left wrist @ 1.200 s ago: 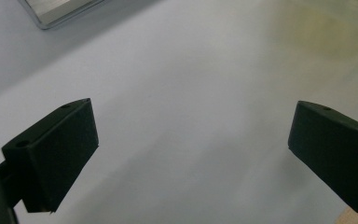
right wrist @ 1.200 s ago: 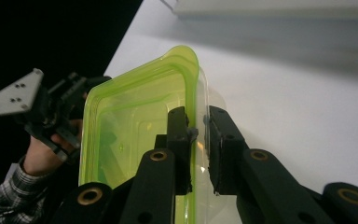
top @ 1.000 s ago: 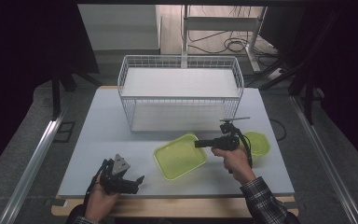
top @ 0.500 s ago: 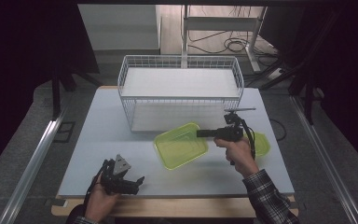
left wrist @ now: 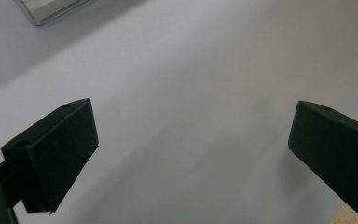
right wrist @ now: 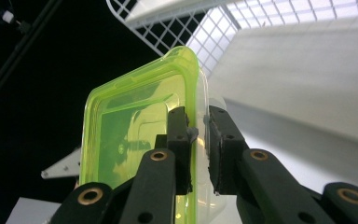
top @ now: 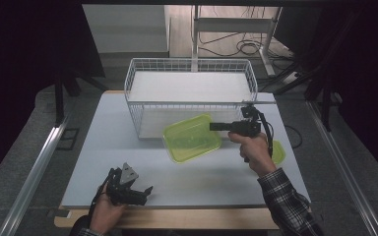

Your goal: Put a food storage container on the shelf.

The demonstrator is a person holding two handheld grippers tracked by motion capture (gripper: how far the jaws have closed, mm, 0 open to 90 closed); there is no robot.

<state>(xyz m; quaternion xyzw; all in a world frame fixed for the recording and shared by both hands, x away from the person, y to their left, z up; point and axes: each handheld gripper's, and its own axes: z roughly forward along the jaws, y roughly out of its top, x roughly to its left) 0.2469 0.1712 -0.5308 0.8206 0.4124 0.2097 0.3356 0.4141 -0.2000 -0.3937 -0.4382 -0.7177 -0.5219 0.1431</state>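
From my console, the container [top: 192, 137] I'm holding reads as translucent lime-green, and in the right gripper view [right wrist: 135, 126] its rim is a brighter yellow-green over a clearer, paler body. My right gripper [top: 215, 126] is black, its jaws matte black with brass-coloured rivets at the linkage [right wrist: 200, 140]. My left gripper [top: 145, 191] is black too, topped by a grey plate; its jaws look flat black against the table. The table [top: 108, 128] is pale grey-white with a light wood edge. The basket [top: 189, 93] is white wire in a square grid. My right sleeve [top: 288, 201] is dark plaid, checked with lighter lines. A second lime-green piece [top: 278, 152] lies behind my right hand.
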